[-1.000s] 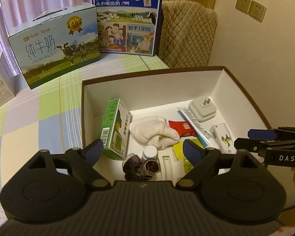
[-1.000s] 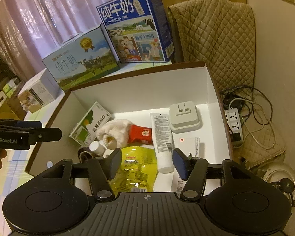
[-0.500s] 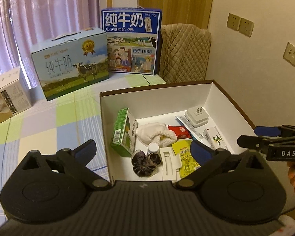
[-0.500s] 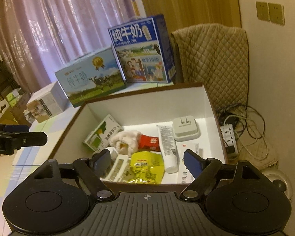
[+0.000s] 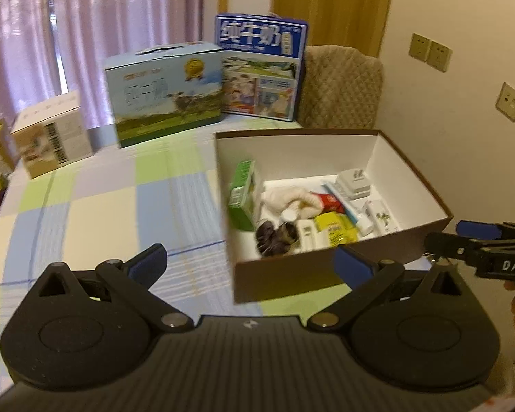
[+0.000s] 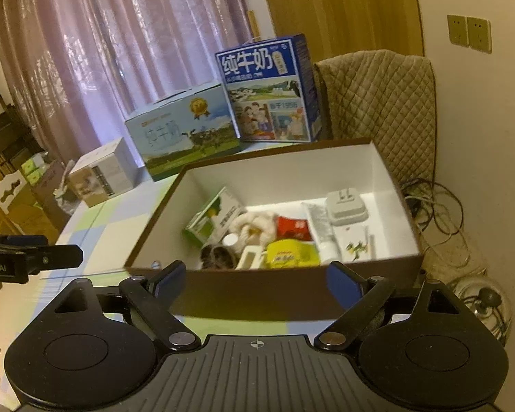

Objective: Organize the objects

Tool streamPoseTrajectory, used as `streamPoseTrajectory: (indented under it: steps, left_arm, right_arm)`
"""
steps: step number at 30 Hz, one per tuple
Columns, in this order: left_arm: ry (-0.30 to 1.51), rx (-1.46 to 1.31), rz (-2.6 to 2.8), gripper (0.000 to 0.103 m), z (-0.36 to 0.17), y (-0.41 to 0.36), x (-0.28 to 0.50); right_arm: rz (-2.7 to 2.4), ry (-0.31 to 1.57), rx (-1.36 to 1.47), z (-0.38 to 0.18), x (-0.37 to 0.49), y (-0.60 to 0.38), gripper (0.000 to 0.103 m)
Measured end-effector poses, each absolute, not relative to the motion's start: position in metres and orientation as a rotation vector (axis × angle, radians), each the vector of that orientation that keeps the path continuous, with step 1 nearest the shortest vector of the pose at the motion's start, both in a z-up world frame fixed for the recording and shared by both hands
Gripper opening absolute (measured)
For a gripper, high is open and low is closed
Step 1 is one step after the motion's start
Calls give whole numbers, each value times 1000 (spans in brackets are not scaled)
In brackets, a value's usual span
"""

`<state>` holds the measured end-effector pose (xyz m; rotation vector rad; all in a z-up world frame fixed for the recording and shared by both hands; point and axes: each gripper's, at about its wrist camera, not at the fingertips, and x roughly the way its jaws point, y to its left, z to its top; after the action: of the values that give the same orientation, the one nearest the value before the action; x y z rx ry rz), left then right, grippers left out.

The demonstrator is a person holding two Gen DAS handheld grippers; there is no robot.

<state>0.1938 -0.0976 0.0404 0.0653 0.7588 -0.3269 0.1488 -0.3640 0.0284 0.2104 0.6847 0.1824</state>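
Observation:
A brown box with a white inside [image 5: 292,158] [image 6: 274,178] rests on the checked tablecloth. Several items lie in it: a green carton [image 5: 243,195] [image 6: 213,216], a white cloth [image 5: 288,199], a red packet [image 6: 293,228], a yellow packet [image 5: 336,226] [image 6: 288,254], a white plug adapter [image 5: 355,182] [image 6: 345,206], a tube [image 6: 321,226] and a dark scrunchie [image 5: 274,237]. My left gripper [image 5: 249,262] is open and holds nothing, in front of the box's near left corner. My right gripper [image 6: 257,276] is open too, before the near wall.
Two milk cartons [image 5: 168,92] [image 5: 261,68] and a small cardboard box [image 5: 51,134] stand at the back of the table [image 5: 103,206]. A quilted chair back [image 6: 377,103] is behind the box. Cables and a power strip [image 6: 436,206] lie on the floor at the right.
Both grippers have drawn back from above the box's contents to its near side. The right gripper's jaws stand wider apart than a second ago. The items in the box have not moved.

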Motion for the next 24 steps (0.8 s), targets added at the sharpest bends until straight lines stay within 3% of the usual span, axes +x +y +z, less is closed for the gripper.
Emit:
streamPoseTrajectory:
  steps: [24]
  left_arm:
    - [807,1,-97,102,24,-9,78]
  right_arm:
    - [279,728,140,19,76,-272,87]
